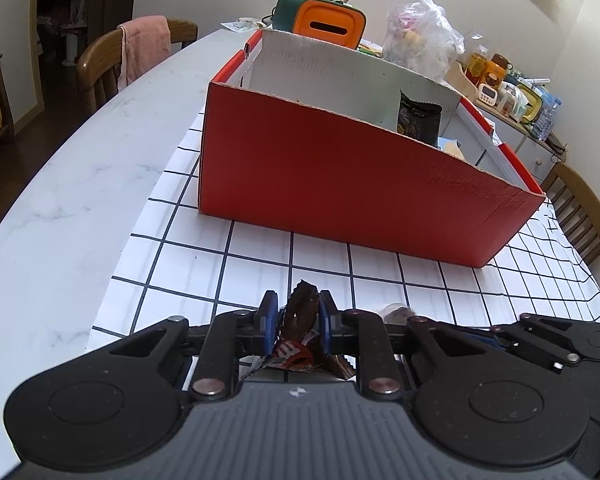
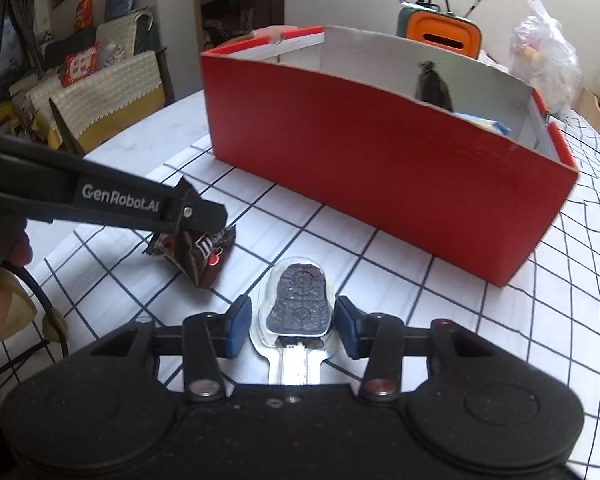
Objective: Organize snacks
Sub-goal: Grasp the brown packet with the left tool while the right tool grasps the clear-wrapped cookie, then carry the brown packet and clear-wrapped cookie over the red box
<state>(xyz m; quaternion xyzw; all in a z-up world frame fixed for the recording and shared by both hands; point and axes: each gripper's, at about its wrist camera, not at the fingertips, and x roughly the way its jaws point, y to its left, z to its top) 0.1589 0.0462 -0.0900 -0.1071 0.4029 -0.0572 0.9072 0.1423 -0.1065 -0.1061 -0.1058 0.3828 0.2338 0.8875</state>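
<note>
Snacks first: brown candy bag [image 2: 198, 254] is lying on the checked cloth [image 2: 300, 220] at left centre of the right wrist view, with the left gripper [image 1: 298, 314] clamping it between its blue pads [image 1: 269, 312]; in the left wrist view the crumpled wrapper is sticking up between them at bottom centre. Second item, a dark moulded sweet in clear wrap [image 2: 298, 302], is lying flat on the cloth at bottom centre, between the fingers of the right gripper [image 2: 294, 318]. Those fingers are standing partly apart, a gap showing on each side, so nothing is being gripped there yet.

Red box [image 2: 380, 148] is sitting beyond both items, upper centre, open-topped, already holding a dark packet [image 2: 432, 84] and a pale blue one at its right end. Orange case [image 2: 440, 28], lamp and plastic bag are standing behind it.

Step in hand, as judged: picking up two loose snacks for the box. Next move is calling for the right pads to meet on the wrapped sweet, then for both hands to lift over the near wall without catching its rim.
</note>
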